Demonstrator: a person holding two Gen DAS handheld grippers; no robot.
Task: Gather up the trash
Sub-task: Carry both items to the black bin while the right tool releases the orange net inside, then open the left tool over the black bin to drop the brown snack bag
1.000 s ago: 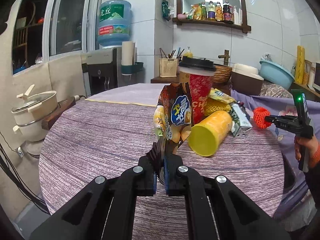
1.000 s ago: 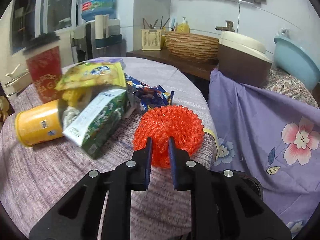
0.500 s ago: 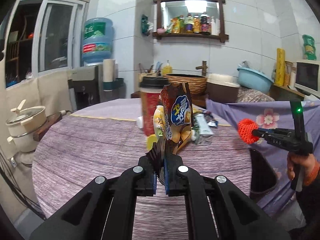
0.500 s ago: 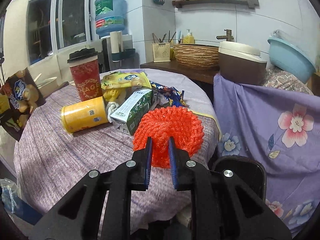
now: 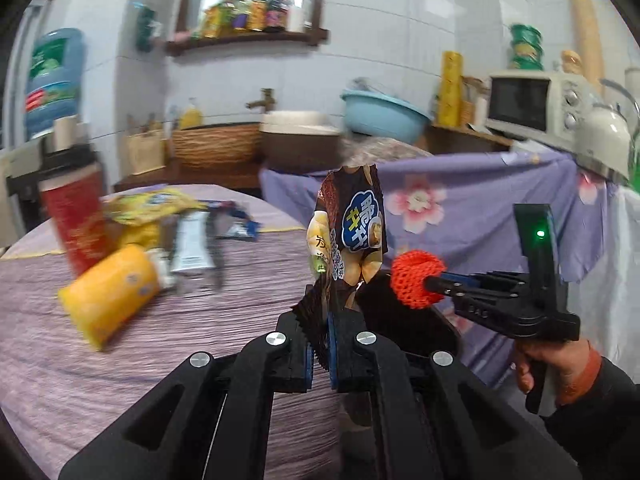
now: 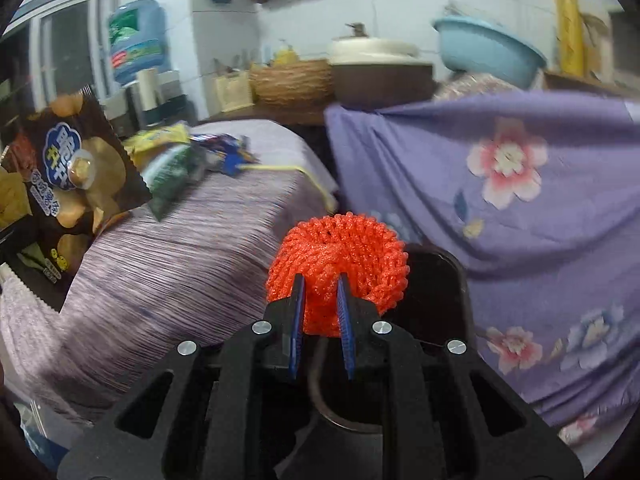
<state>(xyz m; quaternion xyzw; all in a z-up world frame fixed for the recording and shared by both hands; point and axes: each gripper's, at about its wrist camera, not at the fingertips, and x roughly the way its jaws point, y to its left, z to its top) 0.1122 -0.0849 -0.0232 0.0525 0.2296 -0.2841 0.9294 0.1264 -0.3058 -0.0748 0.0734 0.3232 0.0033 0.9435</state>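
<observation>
My left gripper (image 5: 320, 354) is shut on a dark brown chip bag (image 5: 352, 236), which stands upright over the table's right edge. The same chip bag (image 6: 76, 168) hangs at the far left of the right wrist view. My right gripper (image 6: 320, 320) is shut on an orange foam net (image 6: 340, 256), held above a black bin (image 6: 436, 292) beside the table. In the left wrist view the orange foam net (image 5: 416, 280) sits at the tip of the right gripper (image 5: 436, 286), just right of the bag. More trash lies on the table: a yellow cup (image 5: 112, 288) on its side, a red cup (image 5: 76, 220), wrappers (image 5: 152, 204).
The round table (image 5: 200, 320) carries a striped purple cloth. A purple flowered cloth (image 6: 520, 200) drapes the counter behind the bin. A person's hand (image 5: 560, 364) holds the right gripper's handle. Behind stand a basket (image 5: 216, 146), a blue basin (image 5: 384, 114), and a microwave (image 5: 532, 108).
Both grippers have swung right, off the table toward the black bin, each keeping its item. The trash pile has slid to the left of both views.
</observation>
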